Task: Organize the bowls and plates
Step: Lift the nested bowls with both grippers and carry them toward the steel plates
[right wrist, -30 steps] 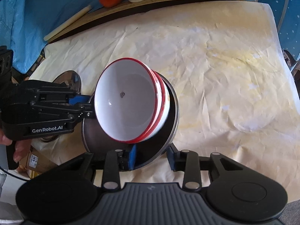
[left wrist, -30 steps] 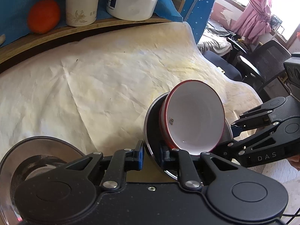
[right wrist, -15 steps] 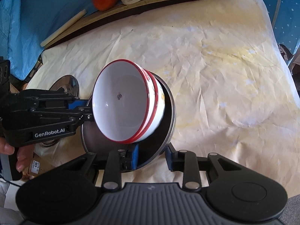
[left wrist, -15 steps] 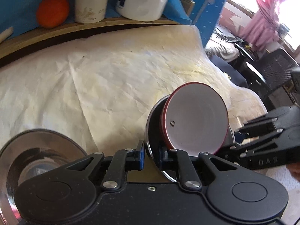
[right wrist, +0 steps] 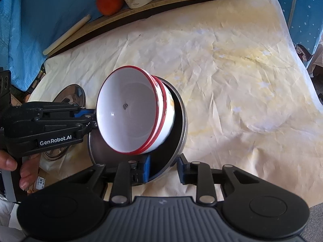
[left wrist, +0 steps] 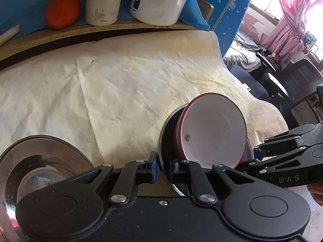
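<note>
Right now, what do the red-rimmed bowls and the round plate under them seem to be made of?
Red-rimmed bowls: probably enamelled metal or glazed ceramic; glossy white, thin red rim, highlight inside. Round plate: likely stainless steel; thin grey rim with a dark, reflective face.

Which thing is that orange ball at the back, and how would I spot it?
Look past the crumpled cream paper to the wooden ledge against the blue cloth. The orange fruit sits there, left of the cream cup: the only round, bright orange thing among pale containers.

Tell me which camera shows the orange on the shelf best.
The left wrist view: the orange shows whole, large and sharp beside the cream cup. The right wrist view shows the orange smaller, partly hidden behind that cup.
</note>
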Demonstrator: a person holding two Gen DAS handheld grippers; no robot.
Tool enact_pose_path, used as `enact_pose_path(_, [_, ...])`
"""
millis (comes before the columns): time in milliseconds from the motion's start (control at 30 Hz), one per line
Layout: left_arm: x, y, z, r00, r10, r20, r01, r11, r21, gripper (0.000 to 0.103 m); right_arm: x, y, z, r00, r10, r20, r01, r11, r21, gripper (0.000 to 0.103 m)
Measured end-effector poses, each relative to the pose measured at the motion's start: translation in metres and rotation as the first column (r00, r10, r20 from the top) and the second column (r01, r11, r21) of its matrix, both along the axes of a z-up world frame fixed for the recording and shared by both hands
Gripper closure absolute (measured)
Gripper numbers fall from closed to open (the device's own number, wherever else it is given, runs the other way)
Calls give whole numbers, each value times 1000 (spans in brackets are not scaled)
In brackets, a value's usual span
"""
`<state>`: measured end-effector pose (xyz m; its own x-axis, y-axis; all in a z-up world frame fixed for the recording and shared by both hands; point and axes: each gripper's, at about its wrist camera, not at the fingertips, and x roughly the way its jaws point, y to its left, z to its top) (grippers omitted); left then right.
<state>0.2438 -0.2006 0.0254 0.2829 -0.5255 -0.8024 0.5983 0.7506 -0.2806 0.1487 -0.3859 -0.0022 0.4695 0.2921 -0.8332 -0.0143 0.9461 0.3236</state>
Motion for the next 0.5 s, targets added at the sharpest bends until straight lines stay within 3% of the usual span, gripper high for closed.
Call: enact_pose_path(500, [-7, 14, 12, 1000, 14, 24, -14, 1000, -28, 92, -7, 8, 8, 998, 19, 60, -18, 1000, -12, 73])
